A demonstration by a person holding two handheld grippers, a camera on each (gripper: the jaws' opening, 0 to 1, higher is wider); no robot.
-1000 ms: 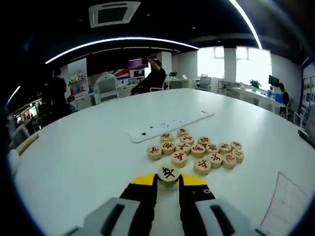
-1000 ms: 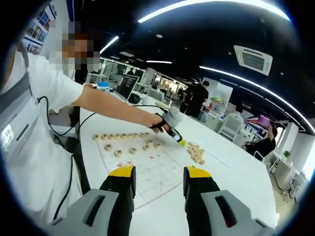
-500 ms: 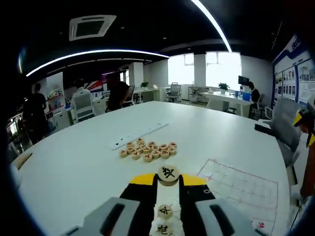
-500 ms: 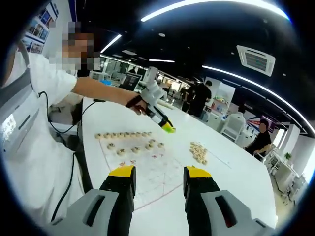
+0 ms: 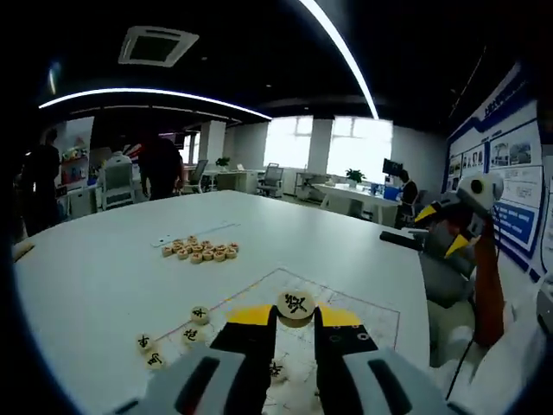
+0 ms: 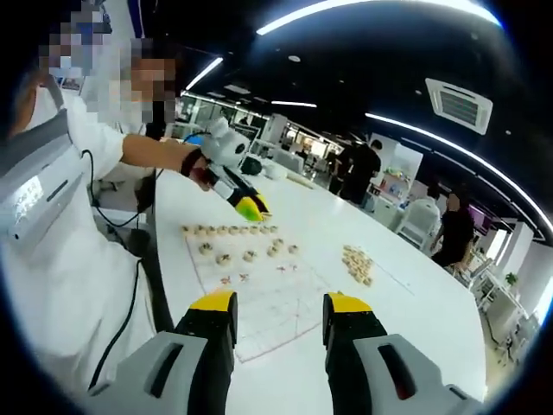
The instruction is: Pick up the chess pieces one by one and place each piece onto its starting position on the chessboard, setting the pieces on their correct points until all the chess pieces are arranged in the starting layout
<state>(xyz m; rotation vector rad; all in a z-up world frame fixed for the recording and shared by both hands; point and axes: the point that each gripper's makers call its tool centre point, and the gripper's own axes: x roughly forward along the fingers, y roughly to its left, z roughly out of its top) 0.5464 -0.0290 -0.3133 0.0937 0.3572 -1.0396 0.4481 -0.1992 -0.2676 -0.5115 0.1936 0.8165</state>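
1. We carry one chess piece (image 5: 295,304) pinched in the left gripper (image 5: 295,316), above the chessboard (image 6: 285,304).
2. Next – we judge – lower it onto its starting point.
3. The right gripper (image 6: 281,313) is spread and empty – its view shows the back row (image 6: 226,230) and the spare pile (image 6: 358,265) to the far right.

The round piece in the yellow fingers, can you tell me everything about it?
The round pale wooden chess piece is a flat disc with a dark character marked on its top face. The left gripper is shut on it, its yellow-tipped fingers pressing either side. It is held up above the white paper chessboard with red lines, face toward the camera, touching only the fingers. In the right gripper view the same gripper hangs over the board's near rows.
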